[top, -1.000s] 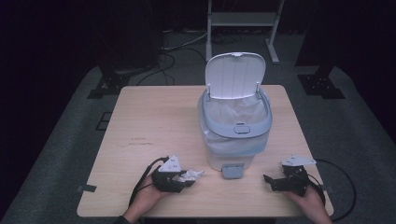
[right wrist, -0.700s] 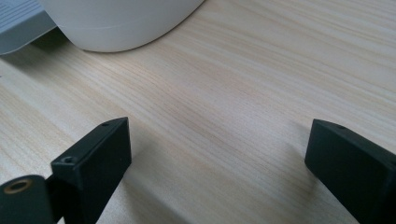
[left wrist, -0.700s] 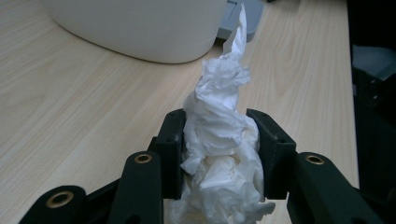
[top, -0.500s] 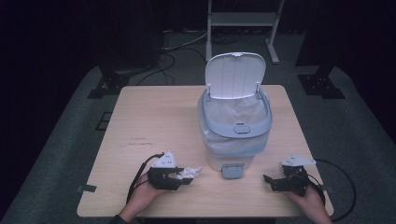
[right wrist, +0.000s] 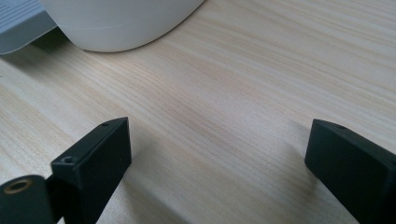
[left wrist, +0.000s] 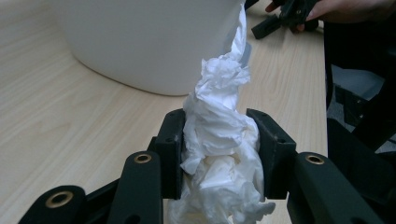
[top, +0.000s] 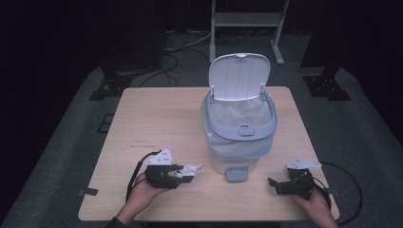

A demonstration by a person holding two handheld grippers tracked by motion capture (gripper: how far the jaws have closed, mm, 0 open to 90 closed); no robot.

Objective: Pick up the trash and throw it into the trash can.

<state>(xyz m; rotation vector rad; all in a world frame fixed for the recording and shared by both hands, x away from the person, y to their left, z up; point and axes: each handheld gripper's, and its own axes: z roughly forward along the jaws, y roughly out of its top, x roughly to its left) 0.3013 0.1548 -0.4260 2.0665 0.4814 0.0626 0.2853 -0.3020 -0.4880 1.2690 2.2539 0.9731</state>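
Bin (top: 239,137) stands lid-up, white liner inside; left claw (top: 186,173) grips tissue (top: 191,169).

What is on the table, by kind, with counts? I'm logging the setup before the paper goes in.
Bins: 1, the white pedal bin, lid up
Crumpled paper wads: 1, the white paper wad clamped in the left gripper
Grippers: 2, counting the open right gripper
Total: 4

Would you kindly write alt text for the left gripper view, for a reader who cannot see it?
The left gripper is shut on a crumpled white tissue that sticks up between its black jaws. Behind stands the white bin on the light wooden table, with the other hand's gripper at the far top right.
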